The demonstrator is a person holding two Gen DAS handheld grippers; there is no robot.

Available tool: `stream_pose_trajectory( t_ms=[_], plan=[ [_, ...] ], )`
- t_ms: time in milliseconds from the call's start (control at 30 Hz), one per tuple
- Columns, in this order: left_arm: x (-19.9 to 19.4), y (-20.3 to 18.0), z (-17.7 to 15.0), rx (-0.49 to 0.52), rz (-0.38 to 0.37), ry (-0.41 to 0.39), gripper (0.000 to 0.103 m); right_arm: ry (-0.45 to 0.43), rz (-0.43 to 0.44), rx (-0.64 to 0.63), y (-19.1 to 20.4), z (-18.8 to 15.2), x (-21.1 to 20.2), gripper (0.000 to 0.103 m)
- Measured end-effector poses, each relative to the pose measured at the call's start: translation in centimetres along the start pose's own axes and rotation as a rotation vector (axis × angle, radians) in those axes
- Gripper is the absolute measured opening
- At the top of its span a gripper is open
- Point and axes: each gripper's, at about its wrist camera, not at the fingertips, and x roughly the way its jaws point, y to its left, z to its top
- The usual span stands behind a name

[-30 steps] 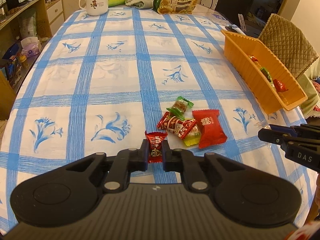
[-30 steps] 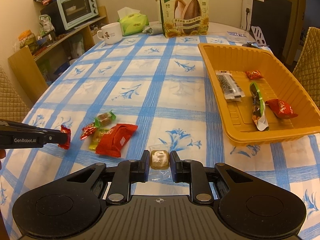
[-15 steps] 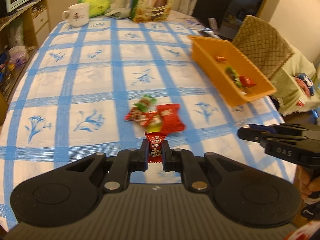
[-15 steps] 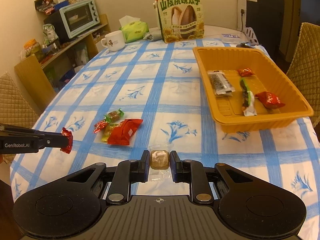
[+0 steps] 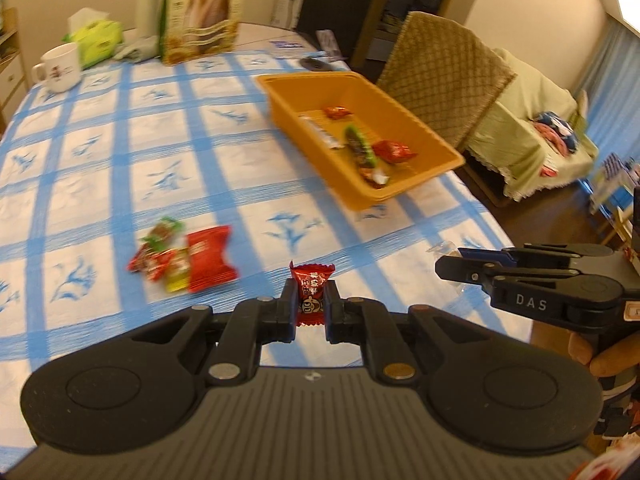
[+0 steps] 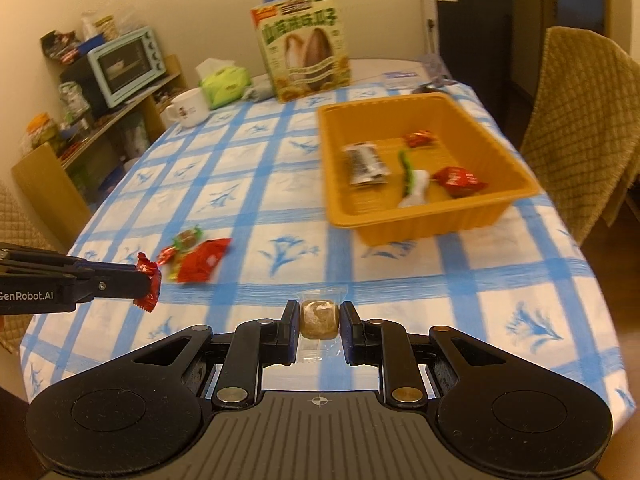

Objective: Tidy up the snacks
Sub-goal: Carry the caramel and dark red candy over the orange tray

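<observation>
The table (image 6: pixel 400 280) is the big thing here, covered in a white cloth with a blue grid and little blue flower prints, soft and a bit wrinkly. It sits below and ahead of both grippers.

Next down, a quilted tan chair (image 6: pixel 588 128) off to the right of the right gripper, then the tray (image 6: pixel 420 224): orange plastic, rectangular with sloped walls and a ribbed floor, ahead and right of both grippers. In it are a few wrapped snacks, two shiny red ones, a dark packet and a long green and white one.

A tall seed bag (image 6: pixel 304 44) stands at the far end, with a white mug (image 6: pixel 188 108) left of it.

Ahead and left of the right gripper lies a pile (image 6: pixel 196 256) of crinkly foil snacks, mostly red plus a green twist.

The left gripper (image 5: pixel 311 300), matte black, is clamped on a red candy (image 5: pixel 312 296) with a glossy pillow wrapper, held upright and clear of the cloth. The right gripper (image 6: pixel 319 320) is clamped on a brown cube (image 6: pixel 319 318) in clear film, also above the cloth.
</observation>
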Motion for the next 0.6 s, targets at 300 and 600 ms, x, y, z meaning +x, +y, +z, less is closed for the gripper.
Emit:
stream_pose_trajectory(
  t_ms=[300,600],
  plan=[
    [2.5,-4.6,3.1,0.066,-0.058,-0.004,0.011,-0.045,-0.050,0.040,-5.3,1.7,-1.7,0.022],
    [5.5,-7.9,7.3,0.089,-0.071,-0.036,0.011,-0.105,-0.041,0.020,-9.4,6.0,-1.2,0.022]
  ],
)
